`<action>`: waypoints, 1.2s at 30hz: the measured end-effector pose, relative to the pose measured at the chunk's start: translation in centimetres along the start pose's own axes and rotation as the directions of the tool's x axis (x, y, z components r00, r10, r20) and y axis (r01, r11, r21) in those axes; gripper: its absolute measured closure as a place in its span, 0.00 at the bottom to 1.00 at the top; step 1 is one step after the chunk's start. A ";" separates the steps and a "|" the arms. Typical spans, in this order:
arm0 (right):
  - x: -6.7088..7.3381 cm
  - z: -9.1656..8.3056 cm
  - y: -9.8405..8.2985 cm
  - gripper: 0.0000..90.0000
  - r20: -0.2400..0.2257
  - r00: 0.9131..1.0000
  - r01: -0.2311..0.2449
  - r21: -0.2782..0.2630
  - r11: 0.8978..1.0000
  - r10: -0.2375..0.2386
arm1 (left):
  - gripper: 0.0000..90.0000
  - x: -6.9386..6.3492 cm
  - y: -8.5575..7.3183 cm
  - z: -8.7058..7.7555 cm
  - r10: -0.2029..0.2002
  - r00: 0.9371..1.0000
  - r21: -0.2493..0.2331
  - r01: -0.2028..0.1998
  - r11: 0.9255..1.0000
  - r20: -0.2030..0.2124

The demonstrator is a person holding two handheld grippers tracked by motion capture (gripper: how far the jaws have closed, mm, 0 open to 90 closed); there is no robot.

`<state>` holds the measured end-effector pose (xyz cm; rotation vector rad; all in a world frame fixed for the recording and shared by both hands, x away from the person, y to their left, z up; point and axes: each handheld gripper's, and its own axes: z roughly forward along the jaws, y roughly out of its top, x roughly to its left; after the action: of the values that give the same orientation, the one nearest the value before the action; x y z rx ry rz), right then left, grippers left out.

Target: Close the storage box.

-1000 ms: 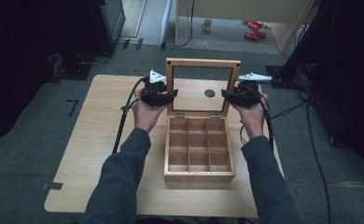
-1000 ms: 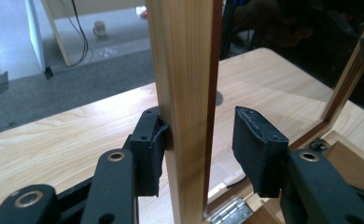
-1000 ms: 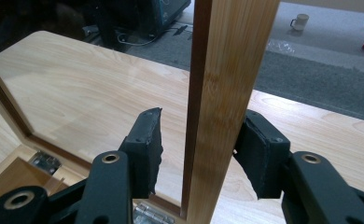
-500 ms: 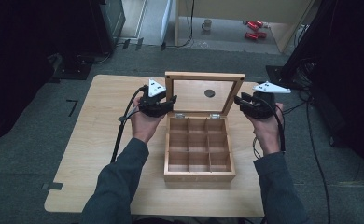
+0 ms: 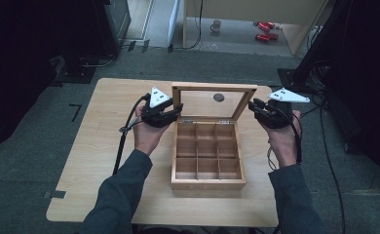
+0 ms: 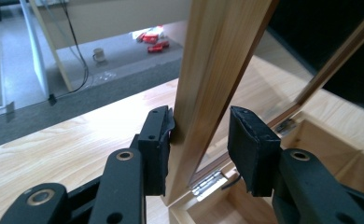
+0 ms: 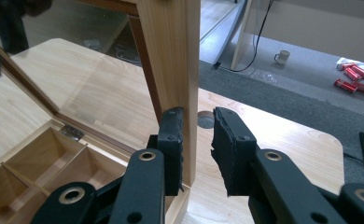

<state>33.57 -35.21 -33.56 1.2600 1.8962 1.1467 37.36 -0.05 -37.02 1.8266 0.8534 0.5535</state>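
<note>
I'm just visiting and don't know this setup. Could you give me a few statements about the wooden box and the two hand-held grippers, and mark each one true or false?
1. The wooden box has its lid raised. True.
2. The compartments of the box are full of tea bags. False: those that show are empty.
3. The left gripper has its jaws open on either side of the lid's frame. True.
4. The right gripper is clamped shut on a mug. False: its jaws are open beside the lid's other edge; the mug sits on the floor beyond the table.
5. The lid has a see-through pane. True.
</note>
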 end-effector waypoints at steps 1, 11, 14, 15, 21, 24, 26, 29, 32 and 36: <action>0.0 -0.1 0.0 0.81 -0.001 1.000 0.003 -0.001 1.000 -0.003 | 0.66 -0.1 0.0 -0.3 0.008 1.000 -0.005 -0.008 1.000 0.001; 0.7 -0.5 -0.5 0.81 -0.005 1.000 0.015 -0.009 1.000 -0.015 | 0.79 -0.5 0.7 -2.8 0.057 0.998 -0.027 -0.057 0.998 -0.008; 0.9 -0.7 -0.6 0.80 -0.008 1.000 0.016 -0.005 1.000 -0.016 | 0.83 -0.7 0.8 -2.9 0.078 0.997 -0.018 -0.078 0.997 -0.014; 1.0 -0.7 -0.7 0.80 -0.006 1.000 0.020 -0.004 1.000 -0.020 | 0.83 -0.7 0.8 -3.0 0.086 0.996 -0.016 -0.086 0.996 -0.016; 1.5 -1.3 -0.9 0.78 -0.020 1.000 0.017 -0.018 1.000 -0.017 | 0.84 -0.9 0.6 -3.4 0.093 0.996 -0.017 -0.093 0.996 -0.008; 1.8 -1.7 -0.8 0.78 -0.025 0.999 0.025 -0.023 0.999 -0.026 | 0.84 -1.1 0.4 -3.6 0.087 0.996 -0.021 -0.087 0.996 -0.003; 1.8 -2.0 -0.7 0.78 -0.026 0.999 0.022 -0.028 0.999 -0.023 | 0.84 -1.1 0.2 -3.7 0.086 0.996 -0.026 -0.086 0.996 0.000; 1.9 -2.7 -0.6 0.78 -0.033 0.999 0.017 -0.038 0.999 -0.018 | 0.84 -1.2 -0.1 -3.9 0.082 0.997 -0.027 -0.082 0.996 0.004; 2.1 -3.4 -0.4 0.77 -0.039 0.999 0.018 -0.050 0.999 -0.020 | 0.83 -1.4 -0.3 -4.0 0.076 0.997 -0.033 -0.075 0.997 0.008; 2.5 -4.1 -0.1 0.77 -0.035 0.999 0.031 -0.053 0.998 -0.033 | 0.83 -1.5 -0.6 -4.0 0.065 0.998 -0.033 -0.064 0.997 0.010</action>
<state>29.15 -34.33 -31.82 1.1842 1.8930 1.2017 33.41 1.40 -35.99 1.8314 0.7760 0.5942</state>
